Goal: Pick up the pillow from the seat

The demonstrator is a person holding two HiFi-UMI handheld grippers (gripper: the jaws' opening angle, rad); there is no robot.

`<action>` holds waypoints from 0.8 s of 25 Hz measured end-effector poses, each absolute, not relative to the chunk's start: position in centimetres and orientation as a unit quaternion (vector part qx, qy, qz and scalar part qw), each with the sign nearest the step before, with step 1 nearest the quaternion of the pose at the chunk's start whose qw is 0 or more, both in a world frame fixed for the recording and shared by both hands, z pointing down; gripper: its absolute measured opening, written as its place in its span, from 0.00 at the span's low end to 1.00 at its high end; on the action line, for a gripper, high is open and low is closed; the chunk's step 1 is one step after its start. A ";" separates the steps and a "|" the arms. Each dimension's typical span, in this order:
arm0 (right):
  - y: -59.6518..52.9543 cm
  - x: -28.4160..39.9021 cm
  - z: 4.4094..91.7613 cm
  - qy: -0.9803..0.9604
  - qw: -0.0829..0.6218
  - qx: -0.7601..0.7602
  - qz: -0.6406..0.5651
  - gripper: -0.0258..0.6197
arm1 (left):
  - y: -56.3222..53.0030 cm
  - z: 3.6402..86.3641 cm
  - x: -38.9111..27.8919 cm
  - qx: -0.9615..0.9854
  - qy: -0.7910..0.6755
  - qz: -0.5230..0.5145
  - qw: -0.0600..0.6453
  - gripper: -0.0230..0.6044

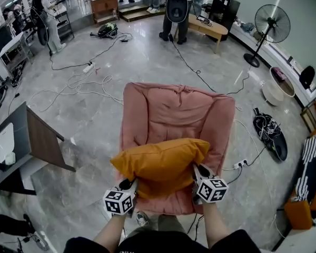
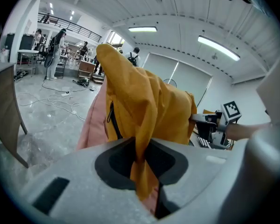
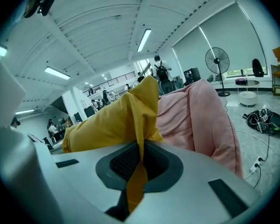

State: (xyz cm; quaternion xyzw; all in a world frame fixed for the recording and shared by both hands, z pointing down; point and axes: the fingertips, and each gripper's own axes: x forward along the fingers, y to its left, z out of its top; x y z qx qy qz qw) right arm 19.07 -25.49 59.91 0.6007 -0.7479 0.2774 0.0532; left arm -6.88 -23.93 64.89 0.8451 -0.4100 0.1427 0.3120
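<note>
An orange pillow (image 1: 160,162) hangs above the front of the pink padded seat (image 1: 174,115), held at both near corners. My left gripper (image 1: 129,184) is shut on the pillow's left corner; in the left gripper view the orange cloth (image 2: 140,125) is pinched between the jaws, with a black zip showing. My right gripper (image 1: 198,173) is shut on the right corner, and the orange fabric (image 3: 137,125) runs down through its jaws. The pink seat (image 3: 200,115) rises behind the pillow in the right gripper view.
A dark side table (image 1: 26,141) stands to the left of the seat. Cables (image 1: 84,83) trail over the grey floor beyond. A standing fan (image 1: 268,30) and a black bag (image 1: 271,133) are on the right. People stand at the far end of the room.
</note>
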 end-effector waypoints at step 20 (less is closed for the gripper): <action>-18.7 17.1 49.1 -0.746 -0.004 0.638 0.188 0.07 | -20.9 55.3 -8.7 0.892 -0.385 0.078 0.223 0.13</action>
